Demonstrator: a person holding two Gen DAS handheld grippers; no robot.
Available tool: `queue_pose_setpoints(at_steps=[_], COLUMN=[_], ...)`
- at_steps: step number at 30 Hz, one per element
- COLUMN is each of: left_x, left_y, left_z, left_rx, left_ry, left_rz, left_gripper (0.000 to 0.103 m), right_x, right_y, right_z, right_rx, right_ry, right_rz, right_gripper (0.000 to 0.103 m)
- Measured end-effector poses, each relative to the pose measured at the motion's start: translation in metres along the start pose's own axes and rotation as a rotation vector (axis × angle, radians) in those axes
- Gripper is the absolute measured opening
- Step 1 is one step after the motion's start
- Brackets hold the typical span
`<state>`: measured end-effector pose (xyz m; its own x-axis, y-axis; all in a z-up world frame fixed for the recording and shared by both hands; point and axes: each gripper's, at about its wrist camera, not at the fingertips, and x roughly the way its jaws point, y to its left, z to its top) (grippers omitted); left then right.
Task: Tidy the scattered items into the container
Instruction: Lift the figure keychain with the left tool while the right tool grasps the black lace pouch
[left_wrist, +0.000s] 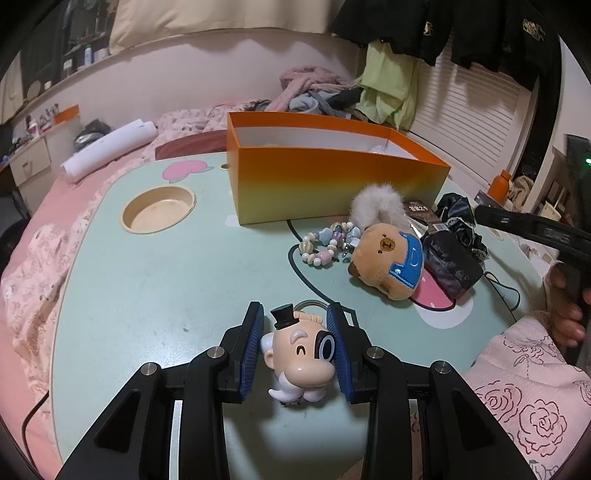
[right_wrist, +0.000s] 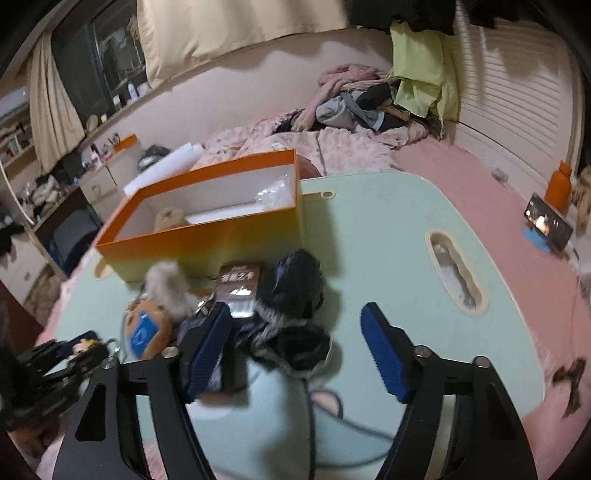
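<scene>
My left gripper is shut on a cartoon head figure with a black top hat, held just above the mint-green table. The orange box stands open behind it. In front of the box lie a bead bracelet, a white fluffy pompom, a brown bear plush, a brown snack packet and dark fabric pieces. My right gripper hangs open over a dark frilled fabric piece; its left pad is beside the piece and its right pad stands apart from it.
Inside the orange box lie a beige fuzzy item and clear plastic. The table has a round cup recess and an oblong slot. Pink bedding surrounds it, with an orange bottle and a phone on a stand.
</scene>
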<state>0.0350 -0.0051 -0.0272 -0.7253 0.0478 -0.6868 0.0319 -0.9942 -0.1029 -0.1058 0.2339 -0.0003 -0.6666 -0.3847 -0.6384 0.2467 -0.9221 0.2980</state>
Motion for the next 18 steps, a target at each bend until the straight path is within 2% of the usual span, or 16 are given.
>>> queue_pose_setpoints(at_steps=[3,5,7,10,13,18], left_x=[0.0,0.0,-0.001,-0.001,-0.005,-0.014], left_y=[0.0,0.0,0.0,0.002,0.006,0.009], left_z=[0.0,-0.001,-0.001,-0.001,-0.001,0.008], left_rx=[0.0,0.0,-0.003,-0.016,-0.037,-0.035], left_ry=[0.0,-0.001,-0.002,-0.004,-0.008,-0.03], left_rz=[-0.001,-0.002,-0.006,-0.021,-0.035,-0.061], left_gripper=[0.034,0.034,0.033,0.033,0.033,0.033], right_x=[0.023,0.037,0.036,0.028,0.017,-0.016], right_y=[-0.007,-0.014,-0.018,-0.016,-0.017,-0.014], right_z=[0.005,0.005,0.004,0.004,0.006,0.02], right_rx=[0.054,0.108,0.13,0.104,0.114,0.109], right_ry=[0.059,0.103,0.102,0.081,0.052,-0.053], right_rz=[0.024,0.09,0.127,0.112,0.134,0.144], right_gripper=[0.058,0.046,0.031,0.025,0.023,0.023])
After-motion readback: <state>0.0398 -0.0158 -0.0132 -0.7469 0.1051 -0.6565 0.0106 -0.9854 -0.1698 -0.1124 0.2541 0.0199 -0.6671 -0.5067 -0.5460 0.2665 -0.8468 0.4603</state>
